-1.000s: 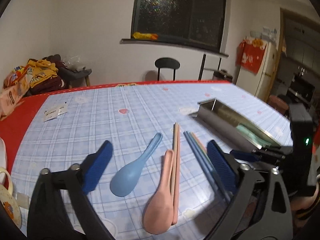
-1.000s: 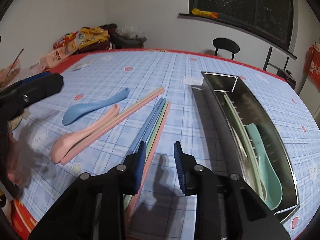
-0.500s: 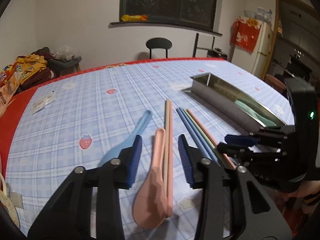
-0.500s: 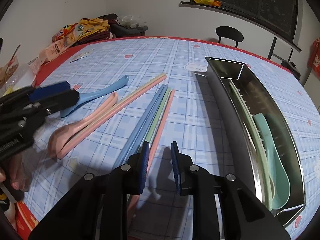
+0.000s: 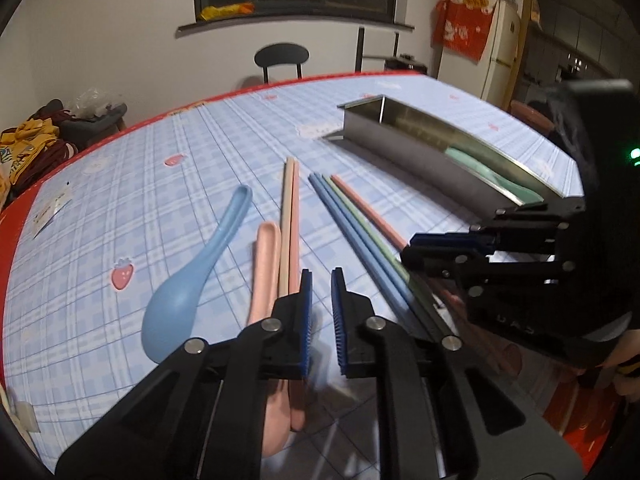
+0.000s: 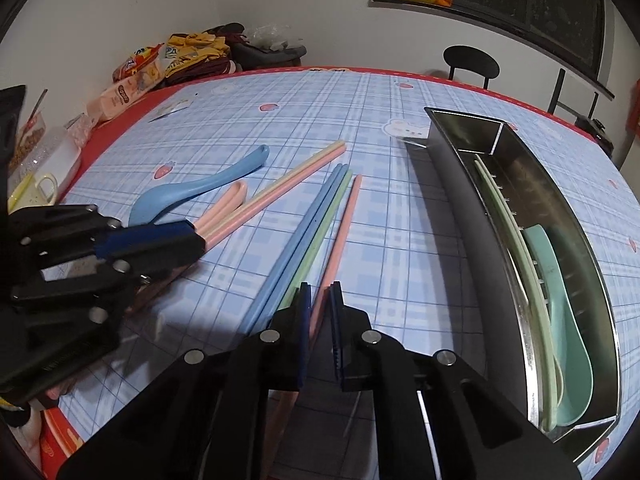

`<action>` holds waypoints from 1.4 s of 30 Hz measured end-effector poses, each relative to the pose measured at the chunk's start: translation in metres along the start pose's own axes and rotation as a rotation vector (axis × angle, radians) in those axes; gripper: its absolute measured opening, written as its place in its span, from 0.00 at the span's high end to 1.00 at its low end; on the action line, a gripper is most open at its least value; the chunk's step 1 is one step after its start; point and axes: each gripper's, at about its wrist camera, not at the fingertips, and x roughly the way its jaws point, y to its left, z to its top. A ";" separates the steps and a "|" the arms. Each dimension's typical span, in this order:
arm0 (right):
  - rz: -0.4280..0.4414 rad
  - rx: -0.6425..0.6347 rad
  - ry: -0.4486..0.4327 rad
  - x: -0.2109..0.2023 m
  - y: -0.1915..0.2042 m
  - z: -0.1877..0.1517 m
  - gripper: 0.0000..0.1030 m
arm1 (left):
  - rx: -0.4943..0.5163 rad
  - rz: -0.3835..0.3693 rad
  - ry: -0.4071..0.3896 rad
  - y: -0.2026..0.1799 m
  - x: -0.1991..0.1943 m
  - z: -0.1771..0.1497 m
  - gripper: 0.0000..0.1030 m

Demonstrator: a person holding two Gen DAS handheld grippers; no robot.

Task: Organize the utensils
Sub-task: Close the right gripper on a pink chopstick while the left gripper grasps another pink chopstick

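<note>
Pink chopstick pinched in right claw; left claw together, nothing between.

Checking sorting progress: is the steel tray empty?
No. The steel tray already holds a mint green spoon and pale green chopsticks.

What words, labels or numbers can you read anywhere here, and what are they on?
Nothing can be read with certainty.
Snack packets: print too blurred to read.
Hanging red cloth: yellow marks, blurred.
Paper slips: print too small to read.
Utensils and metal tray: no text visible.
</note>
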 end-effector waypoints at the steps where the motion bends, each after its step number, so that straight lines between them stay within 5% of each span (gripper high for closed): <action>1: 0.001 -0.002 0.000 0.000 0.000 0.000 0.90 | -0.001 0.001 0.005 0.000 0.002 0.001 0.87; 16: 0.069 0.044 0.001 0.000 -0.010 0.000 0.90 | 0.045 0.035 0.165 0.001 0.040 0.026 0.87; 42: 0.112 0.068 0.001 -0.006 -0.016 -0.003 0.90 | 0.037 0.064 0.166 0.010 0.048 0.031 0.85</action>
